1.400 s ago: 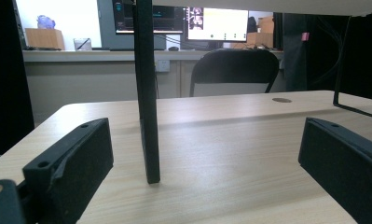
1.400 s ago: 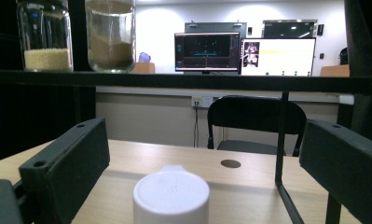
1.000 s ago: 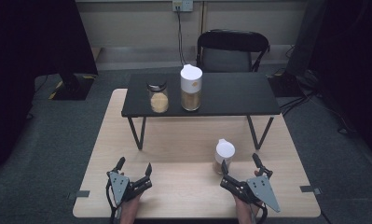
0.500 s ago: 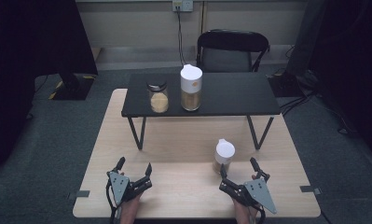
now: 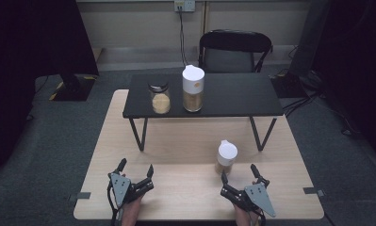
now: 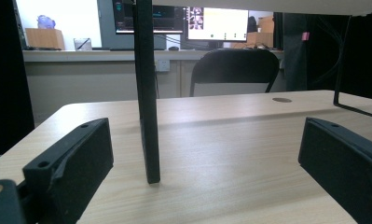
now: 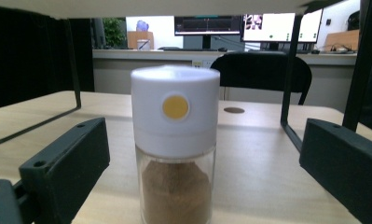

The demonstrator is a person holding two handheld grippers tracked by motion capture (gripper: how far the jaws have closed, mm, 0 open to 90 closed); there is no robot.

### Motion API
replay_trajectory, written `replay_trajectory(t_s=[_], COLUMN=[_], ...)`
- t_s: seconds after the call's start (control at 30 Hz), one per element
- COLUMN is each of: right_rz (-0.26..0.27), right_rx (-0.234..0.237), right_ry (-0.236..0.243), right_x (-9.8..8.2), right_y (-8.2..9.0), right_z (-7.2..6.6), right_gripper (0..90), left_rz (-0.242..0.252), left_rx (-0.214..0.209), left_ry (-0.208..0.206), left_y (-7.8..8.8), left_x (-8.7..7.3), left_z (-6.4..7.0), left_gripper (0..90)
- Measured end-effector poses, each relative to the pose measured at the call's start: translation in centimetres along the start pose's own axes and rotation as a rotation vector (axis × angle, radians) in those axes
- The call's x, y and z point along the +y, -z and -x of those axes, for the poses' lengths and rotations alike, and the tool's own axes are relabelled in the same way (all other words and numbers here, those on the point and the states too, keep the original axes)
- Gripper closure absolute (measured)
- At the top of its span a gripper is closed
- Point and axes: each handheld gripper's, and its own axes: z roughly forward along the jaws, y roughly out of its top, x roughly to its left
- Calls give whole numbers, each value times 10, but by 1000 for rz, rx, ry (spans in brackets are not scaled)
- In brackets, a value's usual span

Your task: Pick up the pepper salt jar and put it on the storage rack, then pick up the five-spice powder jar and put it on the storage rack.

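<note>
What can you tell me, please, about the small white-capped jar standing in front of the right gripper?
The small jar has a clear, glass-like body partly filled with brown powder and a tall white cap bearing a round yellow dot. It stands upright on the light wooden table, just in front of the black shelf's right legs. The right gripper sits just short of it, jaws open to either side; nothing but the table touches it.

Lighting evenly from overhead, leaving the table (image 5: pixel 195 146) bright and the room's sides sinking into black. Glaring white at the screens (image 7: pixel 272 27) far beyond the fingers (image 7: pixel 65 163). Blurring slightly on the jar (image 7: pixel 175 144) close between them, softening overall in the high view.
</note>
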Motion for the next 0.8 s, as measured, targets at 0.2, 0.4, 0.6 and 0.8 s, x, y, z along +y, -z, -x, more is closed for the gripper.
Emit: replay_trajectory(t_s=[0.2,0.4,0.6,0.8], right_rz=[-18,-17,-17,-14], right_rx=[0,0,-4,-9], right_ry=[19,13,8,10], right_x=[-6,-7,-7,-5], right_y=[-1,-2,-2,-1], right_z=[-2,-2,-1,-1], right_gripper=[0,0,0,0], left_rz=[0,0,0,1], left_rx=[0,0,0,0], left_ry=[1,0,0,0], left_y=[0,0,0,0], left_x=[0,0,0,0], left_z=[0,0,0,0], left_gripper=[25,24,25,25])
